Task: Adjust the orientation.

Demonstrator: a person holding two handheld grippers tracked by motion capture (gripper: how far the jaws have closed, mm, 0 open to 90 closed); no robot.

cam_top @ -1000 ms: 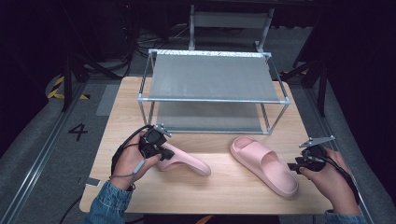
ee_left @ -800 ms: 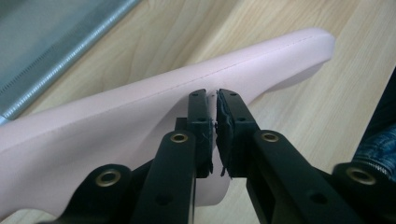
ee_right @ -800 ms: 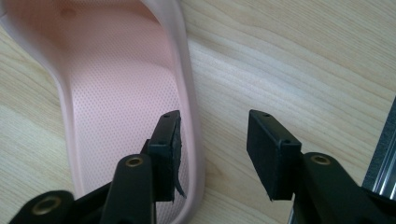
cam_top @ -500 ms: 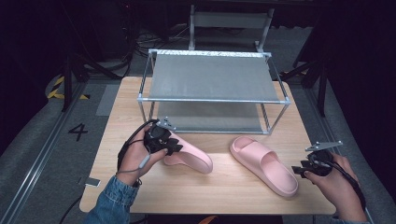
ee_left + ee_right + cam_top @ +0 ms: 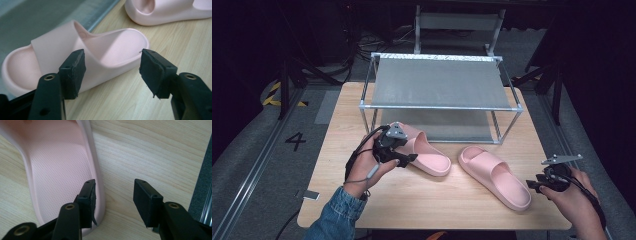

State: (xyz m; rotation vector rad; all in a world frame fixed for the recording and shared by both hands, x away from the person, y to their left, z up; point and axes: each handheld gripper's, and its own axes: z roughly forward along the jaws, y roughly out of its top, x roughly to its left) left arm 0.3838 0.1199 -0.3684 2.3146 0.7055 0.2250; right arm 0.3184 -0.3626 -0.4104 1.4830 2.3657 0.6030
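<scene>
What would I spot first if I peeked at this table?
Two pink slippers on the wooden table: the left slipper lies by the metal rack, with the open left gripper right at it. The right slipper lies in front, the open right gripper at its heel edge.

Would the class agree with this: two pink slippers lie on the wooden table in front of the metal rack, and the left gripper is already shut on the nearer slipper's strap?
Not quite. In the left gripper view the left gripper is open: its jaws stand apart on either side of the left slipper without clamping it. The rest holds: in the high view both slippers, with the right slipper, lie on the table before the rack.
</scene>
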